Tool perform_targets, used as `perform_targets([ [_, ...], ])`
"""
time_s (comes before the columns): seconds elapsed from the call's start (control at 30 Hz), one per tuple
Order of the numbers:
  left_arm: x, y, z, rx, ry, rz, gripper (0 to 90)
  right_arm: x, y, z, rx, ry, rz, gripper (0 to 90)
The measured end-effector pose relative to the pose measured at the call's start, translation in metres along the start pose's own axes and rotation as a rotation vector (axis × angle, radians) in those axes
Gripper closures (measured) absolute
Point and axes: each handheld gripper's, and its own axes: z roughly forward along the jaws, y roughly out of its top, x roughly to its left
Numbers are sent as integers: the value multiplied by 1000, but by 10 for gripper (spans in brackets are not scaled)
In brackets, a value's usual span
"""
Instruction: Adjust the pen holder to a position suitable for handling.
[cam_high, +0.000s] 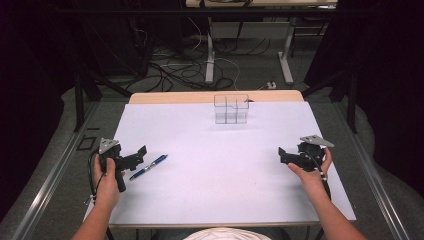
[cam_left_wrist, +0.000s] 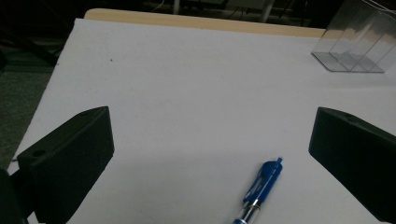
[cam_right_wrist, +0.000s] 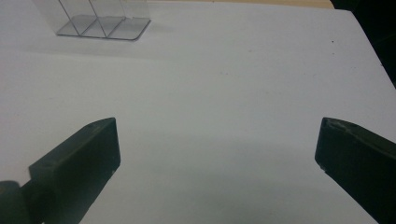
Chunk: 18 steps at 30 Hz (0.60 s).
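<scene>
Both grippers released, fingers wide. Blue click pen (cam_left_wrist: 262, 186) lies flat on the white desk (cam_high: 225, 170), just beside my left gripper (cam_high: 141, 152). I'd straddle its barrel mid-length, squeeze squarely. Right gripper (cam_high: 283, 154) idle.

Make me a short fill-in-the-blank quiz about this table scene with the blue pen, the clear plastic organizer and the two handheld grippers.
1. The blue click pen lies nearest the ____ gripper.
2. Both the left gripper and the right gripper have their black jaws ____.
3. The clear plastic compartment organizer stands at the ____ edge of the white table sheet.
4. Neither gripper holds the pen; it rests flat on the ____.

Missing words: left; open; far; sheet
</scene>
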Motion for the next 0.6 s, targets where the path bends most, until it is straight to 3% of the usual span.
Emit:
perform_targets([
  [0.03, 1, -1, 0, -4, 10, 7, 0, -1, 0, 1, 0, -2, 18, 0],
  [0.23, 4, -2, -3, -5, 40, -1, 0, 0, 2, 4, 4, 5, 12, 5],
  [0.33, 6, -1, -4, -22, 33, -15, 0, 3, 6, 3, 3, 24, -24, 36],
  [0.47, 8, 2, -9, -28, 47, 16, 0, 10, 12, 1, -2, 40, -75, 70],
  [0.6, 10, 1, -12, -18, 8, -10, 0, 20, 20, 1, -1, 65, -139, 146],
])
